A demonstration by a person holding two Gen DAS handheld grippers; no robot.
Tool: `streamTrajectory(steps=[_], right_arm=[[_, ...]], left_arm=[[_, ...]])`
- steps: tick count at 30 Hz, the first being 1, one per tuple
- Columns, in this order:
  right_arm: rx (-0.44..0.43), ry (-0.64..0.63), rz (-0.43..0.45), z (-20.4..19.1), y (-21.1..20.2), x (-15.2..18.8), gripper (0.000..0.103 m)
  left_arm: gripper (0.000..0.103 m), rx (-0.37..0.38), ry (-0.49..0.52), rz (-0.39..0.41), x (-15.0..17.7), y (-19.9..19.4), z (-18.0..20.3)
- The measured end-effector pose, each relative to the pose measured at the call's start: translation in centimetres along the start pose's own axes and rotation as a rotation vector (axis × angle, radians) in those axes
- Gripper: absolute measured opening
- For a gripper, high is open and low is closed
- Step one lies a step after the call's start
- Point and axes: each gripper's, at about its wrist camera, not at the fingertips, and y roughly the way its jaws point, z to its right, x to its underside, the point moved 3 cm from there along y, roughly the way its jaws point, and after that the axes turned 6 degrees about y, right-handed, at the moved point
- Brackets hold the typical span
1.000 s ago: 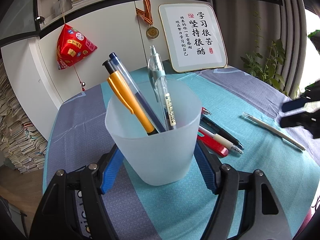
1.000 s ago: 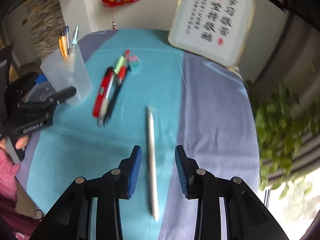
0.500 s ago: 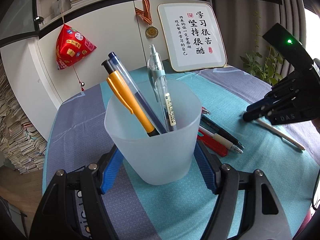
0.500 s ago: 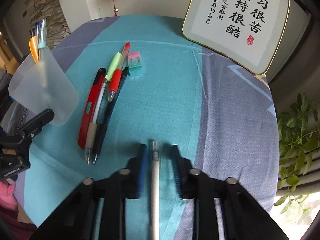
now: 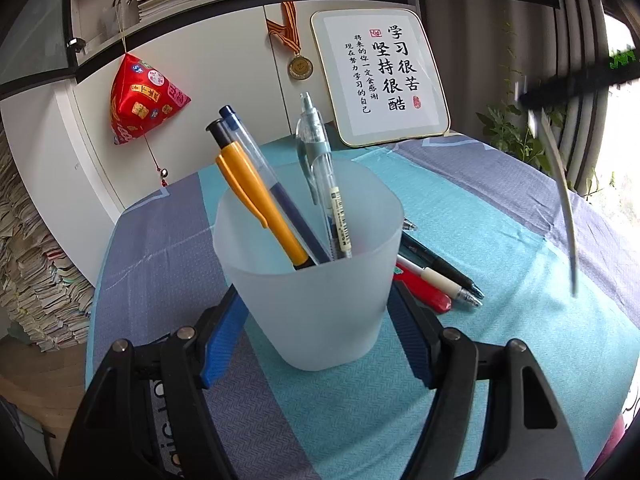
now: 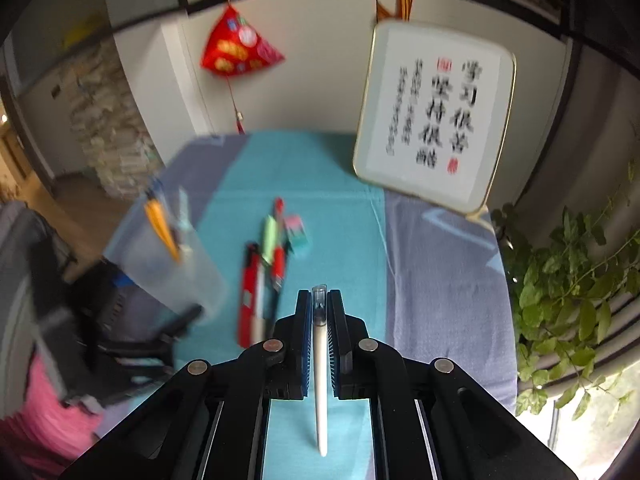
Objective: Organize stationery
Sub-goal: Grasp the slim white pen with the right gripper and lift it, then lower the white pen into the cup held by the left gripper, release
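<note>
My left gripper [image 5: 316, 332] is shut on a frosted plastic cup [image 5: 316, 280] standing on the tablecloth. In the cup stand an orange pen [image 5: 256, 200], a dark blue pen [image 5: 276, 196] and a clear pen [image 5: 324, 184]. My right gripper [image 6: 319, 304] is shut on a white pen [image 6: 320, 364], lifted clear of the table. That white pen [image 5: 562, 196] hangs blurred at the right of the left wrist view. Several loose pens [image 5: 436, 276] lie right of the cup, with a red one [image 6: 247, 292] among them. The cup [image 6: 176, 268] sits left in the right wrist view.
A small eraser [image 6: 296, 232] lies beyond the loose pens. A framed calligraphy board [image 5: 380, 76] leans at the table's far edge, a green plant [image 6: 576, 288] to the right. A red ornament [image 5: 140, 100] hangs on the cabinet. A person's pink sleeve [image 6: 44, 412] shows lower left.
My right gripper closed on the white pen where it lay and has lifted it off the table. The left gripper and the cup have stayed still.
</note>
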Motion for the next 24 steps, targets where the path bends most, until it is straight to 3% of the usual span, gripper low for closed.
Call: streamTrajectory(steps=[9,15,19,24], right_arm=[[-0.163,-0.01,0.234,-5.1,-6.7,-5.1,0.008],[-0.254,-0.013,0.316,-8.5,-5.8,-7.9,0.008],[-0.291,0.004,0.304,-9.4,-3.3,-8.3,0.008],[-0.27,0.004,0.255,-9.1,-0.7,-7.5,0.008]], left_arm=[[0.07,0.002,-0.002,-0.003,0.0,0.0,0.0],[0.07,0.003,-0.004,-0.003,0.0,0.0,-0.1],[0.07,0.005,-0.008,-0.004,-0.1,0.2,-0.1],[0.07,0.007,-0.011,-0.008,-0.1,0.3,-0.1]])
